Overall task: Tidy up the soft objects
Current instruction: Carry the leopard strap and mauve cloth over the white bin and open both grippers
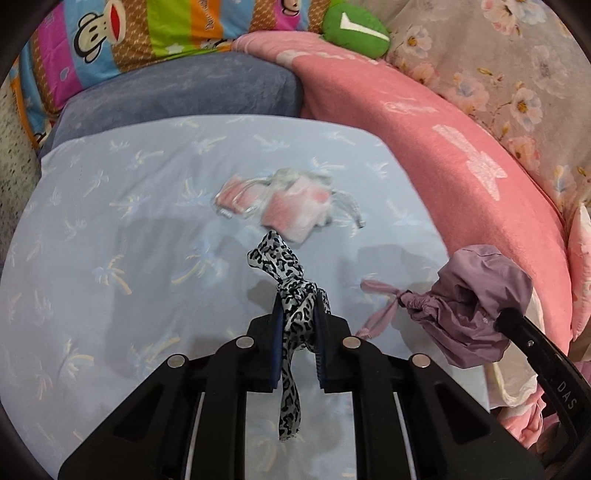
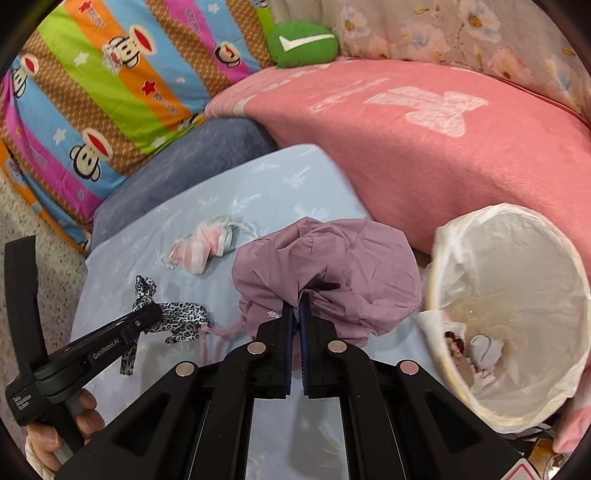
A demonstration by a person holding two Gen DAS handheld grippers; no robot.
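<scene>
Nearest the left wrist camera, the left gripper (image 1: 300,317) has its jaws pinched on a leopard-print ribbon (image 1: 286,295); one knotted end sticks up past the tips and a long tail dangles below, clear of the bedsheet (image 1: 110,221). Gripping it near the middle looks deliberate, since it lets both ends hang free without dragging.

Close to the right wrist camera, the right gripper (image 2: 296,301) has its jaws pressed together on a fold of a mauve drawstring pouch (image 2: 325,273). The pouch bunches above the tips, and its pink cords (image 2: 221,332) trail toward the sheet. A pinch on a gathered fold is probably the surest hold on such thin, slippery cloth.

Just right of that gripper stands a round basket (image 2: 517,417) lined with white plastic, its mouth tilted toward the camera. A few small cloth items (image 2: 484,350) already lie at the bottom, so this is likely where the lifted pieces are meant to go; the pouch is the nearer of the two.

Farther out on the sheet lies a small pink and white garment (image 1: 291,206), blurred, untouched and well apart from both grippers. It seems to be left for a later trip.

Beyond the sheet sit a grey-blue cushion (image 1: 184,99) and a pink blanket (image 1: 443,147), with a striped monkey-print quilt (image 1: 129,33) and a green check-mark pillow (image 1: 354,31) at the back.
</scene>
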